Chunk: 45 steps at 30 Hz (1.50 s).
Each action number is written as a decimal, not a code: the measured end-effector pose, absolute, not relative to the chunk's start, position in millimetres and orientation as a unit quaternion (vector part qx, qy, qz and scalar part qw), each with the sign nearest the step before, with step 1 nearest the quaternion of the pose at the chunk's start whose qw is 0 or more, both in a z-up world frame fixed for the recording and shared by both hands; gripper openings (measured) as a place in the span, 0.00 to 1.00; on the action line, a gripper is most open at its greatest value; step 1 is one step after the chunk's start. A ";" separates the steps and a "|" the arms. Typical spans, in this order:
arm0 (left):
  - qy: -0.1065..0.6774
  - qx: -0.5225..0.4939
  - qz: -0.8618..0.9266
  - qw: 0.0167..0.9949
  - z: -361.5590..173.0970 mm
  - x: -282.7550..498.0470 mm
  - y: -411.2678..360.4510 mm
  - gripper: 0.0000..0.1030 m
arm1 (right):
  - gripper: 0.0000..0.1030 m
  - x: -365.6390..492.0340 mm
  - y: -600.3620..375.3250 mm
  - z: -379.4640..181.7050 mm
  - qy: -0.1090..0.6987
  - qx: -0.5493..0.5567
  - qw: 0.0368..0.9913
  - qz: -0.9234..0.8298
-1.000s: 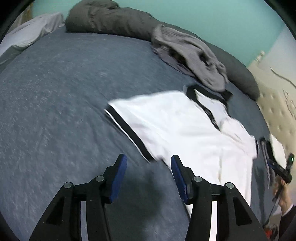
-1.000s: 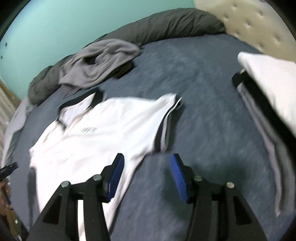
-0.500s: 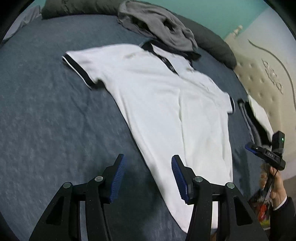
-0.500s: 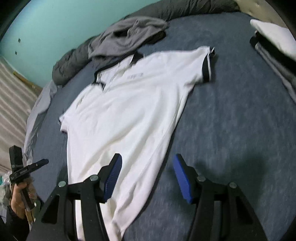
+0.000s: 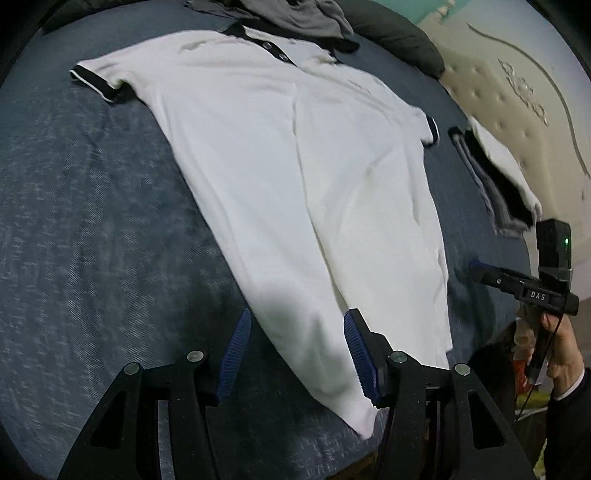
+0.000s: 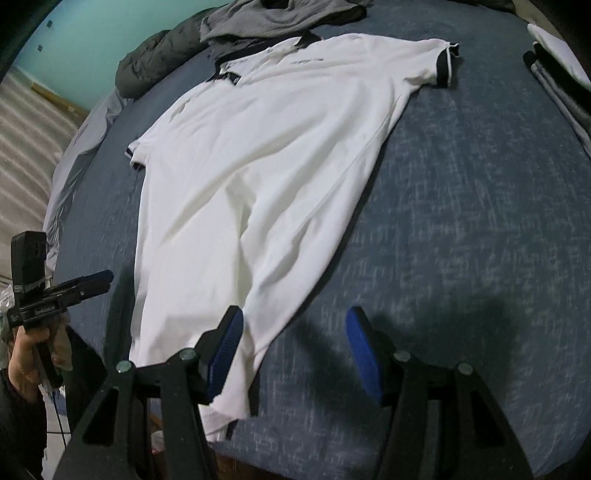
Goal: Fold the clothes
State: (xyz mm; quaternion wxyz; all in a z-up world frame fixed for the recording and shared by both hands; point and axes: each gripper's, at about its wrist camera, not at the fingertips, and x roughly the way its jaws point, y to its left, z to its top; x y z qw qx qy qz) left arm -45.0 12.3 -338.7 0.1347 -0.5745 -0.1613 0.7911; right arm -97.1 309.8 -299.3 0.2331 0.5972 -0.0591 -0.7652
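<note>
White with black trim, one polo shirt (image 5: 295, 177) lies spread flat on the blue bed (image 5: 92, 221). Two grippers hover over its hem: the left gripper (image 5: 297, 347) and the right gripper (image 6: 295, 350), both with fingers apart, holding nothing. One grey garment (image 6: 273, 18) lies beyond the collar.

Blue-grey bed (image 6: 461, 221), teal wall (image 6: 110, 29) (tufted cream headboard (image 5: 517, 96)).

Opposed low wrist views, shared shirt (image 5: 295, 177)
</note>
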 end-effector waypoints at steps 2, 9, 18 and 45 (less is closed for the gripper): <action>-0.161 -0.580 0.786 0.140 -343.5 -41.0 17.8 0.55 | 0.57 -91.4 304.0 -302.8 -0.057 0.600 0.240 -0.761; -0.155 -0.594 0.775 0.151 -355.8 -28.6 27.9 0.55 | 0.57 -82.5 289.0 -308.4 -0.042 0.603 0.241 -0.760; -0.148 -0.590 0.778 0.157 -362.6 -24.4 27.5 0.54 | 0.57 -77.5 267.2 -308.3 0.016 0.588 0.235 -0.774; -0.138 -0.567 0.796 0.160 -335.3 -6.2 -16.7 0.01 | 0.57 -84.8 262.6 -311.6 0.039 0.577 0.230 -0.782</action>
